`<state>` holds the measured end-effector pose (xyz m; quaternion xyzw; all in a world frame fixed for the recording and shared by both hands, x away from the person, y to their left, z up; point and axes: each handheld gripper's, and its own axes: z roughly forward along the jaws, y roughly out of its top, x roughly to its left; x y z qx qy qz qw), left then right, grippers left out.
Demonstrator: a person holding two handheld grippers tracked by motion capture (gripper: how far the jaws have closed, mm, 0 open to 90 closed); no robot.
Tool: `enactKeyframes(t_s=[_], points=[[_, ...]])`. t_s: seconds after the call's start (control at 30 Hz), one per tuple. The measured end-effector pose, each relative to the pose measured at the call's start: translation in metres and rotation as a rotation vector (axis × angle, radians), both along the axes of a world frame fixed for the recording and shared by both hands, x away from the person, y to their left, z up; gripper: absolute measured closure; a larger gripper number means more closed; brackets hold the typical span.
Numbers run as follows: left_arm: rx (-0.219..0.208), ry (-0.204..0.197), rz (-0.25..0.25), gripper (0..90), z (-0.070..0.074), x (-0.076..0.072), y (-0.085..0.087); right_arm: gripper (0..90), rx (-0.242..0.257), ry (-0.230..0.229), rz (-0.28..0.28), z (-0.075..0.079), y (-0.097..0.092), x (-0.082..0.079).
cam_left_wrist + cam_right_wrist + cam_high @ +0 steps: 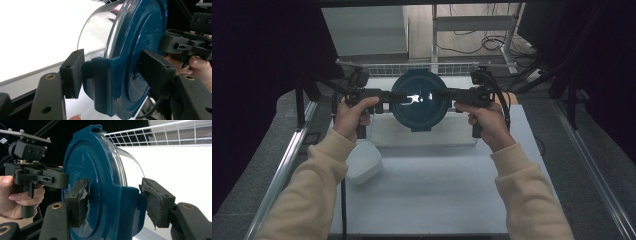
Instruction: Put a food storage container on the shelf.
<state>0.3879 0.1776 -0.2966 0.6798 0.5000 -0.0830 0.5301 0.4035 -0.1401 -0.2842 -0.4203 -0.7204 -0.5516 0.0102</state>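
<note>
A round clear container with a dark blue clip-on lid (418, 99) hangs between both grippers above the back of the table, lid facing up. My left gripper (398, 97) holds its left rim, and my right gripper (439, 93) holds the opposite rim. In the left gripper view the left gripper (113, 72) has one pad on a blue side clip (100, 82) and the other on the lid's top. The right gripper (117, 202) grips the same way in the right gripper view, around another clip (127, 207). The clear body (130, 167) sits below the lid.
A white ribbed mat (422, 135) lies on the table under the container. A small white tub (362, 162) sits at the front left by the left sleeve. A wire mesh fence (412, 67) runs along the table's back edge, with a metal rail (287, 160) along its left side.
</note>
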Motion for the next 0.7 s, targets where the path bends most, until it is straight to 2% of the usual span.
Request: enactKeyframes(t_s=[0.43,0.7], points=[[-0.015,0.002,0.002,37.7,0.011,0.017,0.008,40.9,-0.014,-0.012,0.015,0.014,0.007,0.017],[-0.017,0.01,0.003,37.7,0.017,0.034,0.008,41.0,-0.002,0.004,0.003,0.019,0.007,0.032]])
